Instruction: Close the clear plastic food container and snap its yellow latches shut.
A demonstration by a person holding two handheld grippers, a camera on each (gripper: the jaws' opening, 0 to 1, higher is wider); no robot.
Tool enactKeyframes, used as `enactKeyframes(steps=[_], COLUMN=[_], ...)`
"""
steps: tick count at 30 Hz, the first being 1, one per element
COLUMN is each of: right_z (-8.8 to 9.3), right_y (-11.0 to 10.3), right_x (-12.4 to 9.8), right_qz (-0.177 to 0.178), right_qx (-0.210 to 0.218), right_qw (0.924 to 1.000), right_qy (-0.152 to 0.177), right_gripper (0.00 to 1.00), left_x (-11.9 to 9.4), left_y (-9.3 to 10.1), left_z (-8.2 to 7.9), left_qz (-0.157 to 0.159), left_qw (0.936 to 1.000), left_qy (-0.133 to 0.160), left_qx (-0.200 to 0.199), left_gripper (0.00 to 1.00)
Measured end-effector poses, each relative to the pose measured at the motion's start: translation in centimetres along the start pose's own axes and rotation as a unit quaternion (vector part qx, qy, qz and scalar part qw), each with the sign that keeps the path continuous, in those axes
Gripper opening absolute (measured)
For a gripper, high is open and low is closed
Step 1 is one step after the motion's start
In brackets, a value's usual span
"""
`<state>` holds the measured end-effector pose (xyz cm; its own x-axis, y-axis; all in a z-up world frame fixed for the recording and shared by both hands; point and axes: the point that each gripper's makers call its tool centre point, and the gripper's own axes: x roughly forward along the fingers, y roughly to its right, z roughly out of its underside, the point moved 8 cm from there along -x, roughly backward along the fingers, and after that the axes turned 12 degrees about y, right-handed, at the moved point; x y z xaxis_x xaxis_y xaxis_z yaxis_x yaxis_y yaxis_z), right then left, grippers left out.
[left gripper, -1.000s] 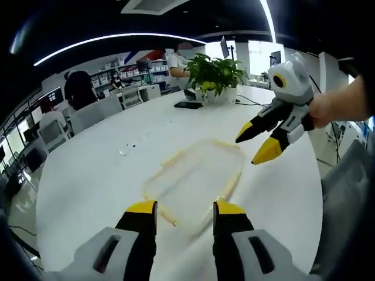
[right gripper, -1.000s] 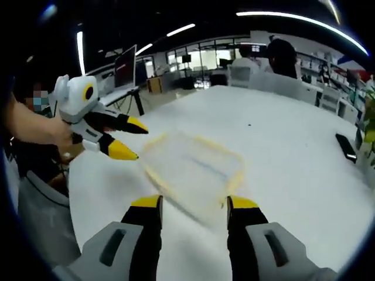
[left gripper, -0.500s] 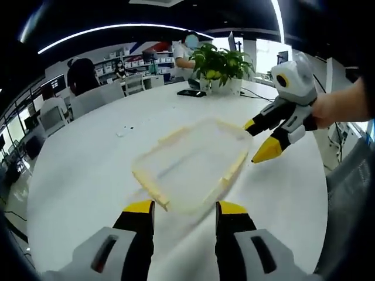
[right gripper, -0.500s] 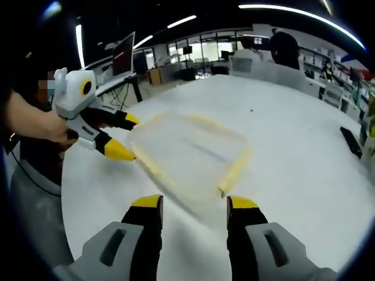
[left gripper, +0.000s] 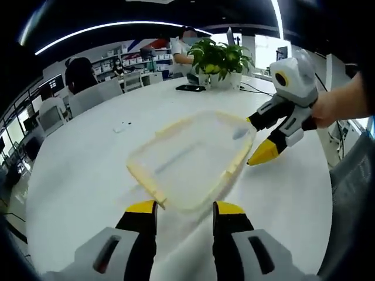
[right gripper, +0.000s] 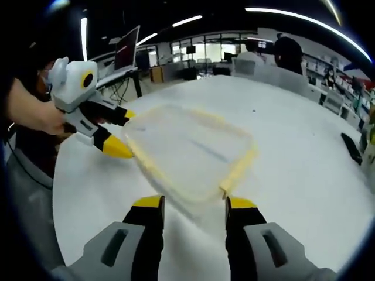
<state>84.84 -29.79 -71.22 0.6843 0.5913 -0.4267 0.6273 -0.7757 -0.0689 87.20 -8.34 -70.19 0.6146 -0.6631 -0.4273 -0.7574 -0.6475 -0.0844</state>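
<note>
White table (left gripper: 76, 175), clear container (left gripper: 190, 158) between both open tools.

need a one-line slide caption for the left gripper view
Left gripper open before the clear container on the white table; right gripper at its far corner.

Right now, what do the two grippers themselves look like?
Both match. The left gripper and right gripper have black jaws with yellow tips on grey housings with dark slots. Seen from the side, each has a white rounded body with a yellow-ringed black circle. A bare hand holds one.
</note>
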Motion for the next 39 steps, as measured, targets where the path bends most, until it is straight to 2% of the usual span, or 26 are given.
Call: enactKeyframes(steps=[12,20,39], right_z=[0.1,0.0,-0.6], right_y=[-0.2,-1.6,-2.9], right_x=[0.1,0.7,2.0], right_qz=[0.012,0.004,-0.008], right_qx=[-0.007,-0.013,-0.012], right_qw=[0.9999,0.9999,0.9999], right_qy=[0.003,0.003,0.007], right_gripper=[0.31,0.3,0.29], left_x=[-0.1,-1.4,-2.7], left_y=[0.0,-0.3,-1.8], left_z=[0.2,1.3,2.0], left_qz=[-0.004,-0.01,-0.027], left_qw=[1.0,0.9999,0.9994], left_qy=[-0.003,-0.013,-0.022], left_qx=[0.002,0.004,0.009], left_gripper=[0.29,0.28,0.27])
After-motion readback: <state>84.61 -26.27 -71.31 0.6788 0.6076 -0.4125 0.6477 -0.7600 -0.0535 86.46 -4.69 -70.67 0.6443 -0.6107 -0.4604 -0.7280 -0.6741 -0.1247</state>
